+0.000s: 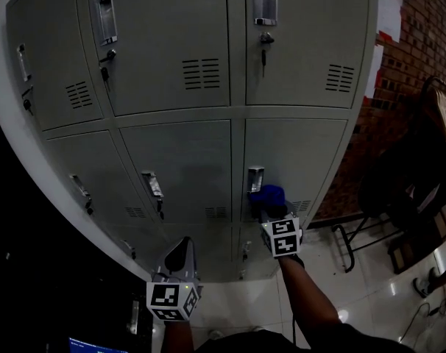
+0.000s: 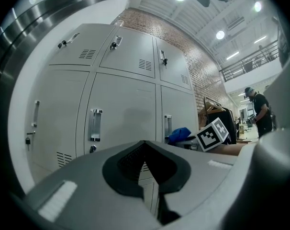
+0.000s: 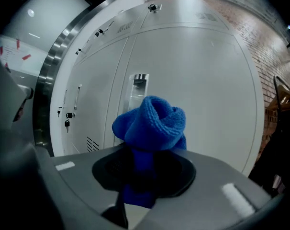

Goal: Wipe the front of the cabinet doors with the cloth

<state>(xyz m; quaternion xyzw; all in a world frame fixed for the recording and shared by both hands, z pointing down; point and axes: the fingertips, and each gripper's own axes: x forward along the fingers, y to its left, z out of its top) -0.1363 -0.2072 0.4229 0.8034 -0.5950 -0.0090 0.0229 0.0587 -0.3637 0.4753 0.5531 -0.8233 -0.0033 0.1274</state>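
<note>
— Closest to the head camera, what shows?

— Both grippers, each with a marker cube. The left gripper (image 1: 183, 245) sits at 7 o'clock with its cube (image 1: 171, 301) lowest in view. The right gripper (image 1: 270, 206) is just off centre toward 5 o'clock, at the end of an outstretched arm (image 1: 305, 293).

— What do the left fingers hold?

— Nothing. In the left gripper view the fingers (image 2: 127, 161) are pressed together with no gap between them, pointing at the grey cabinet (image 1: 238, 123).

— And the right ones?

— The right gripper's fingers (image 3: 111, 169) are clamped on a blue cloth (image 3: 152, 121). It bunches into a knot above them, and a tail hangs down between them.

— Where is the cloth against the cabinet?

— At the lower right door (image 1: 300, 157), just beside its handle (image 1: 255, 178). In the right gripper view that handle stands at 12 o'clock, directly behind the bundle. I cannot tell whether the cloth actually touches the metal.

— Anything else around?

— A key (image 1: 264, 54) hangs from the lock of the upper right door. A brick wall (image 1: 422, 43) runs along at 2 o'clock, and a glossy floor (image 1: 370, 271) lies at 5 o'clock. In the left gripper view a person (image 2: 258, 111) stands far off at 3 o'clock.
</note>
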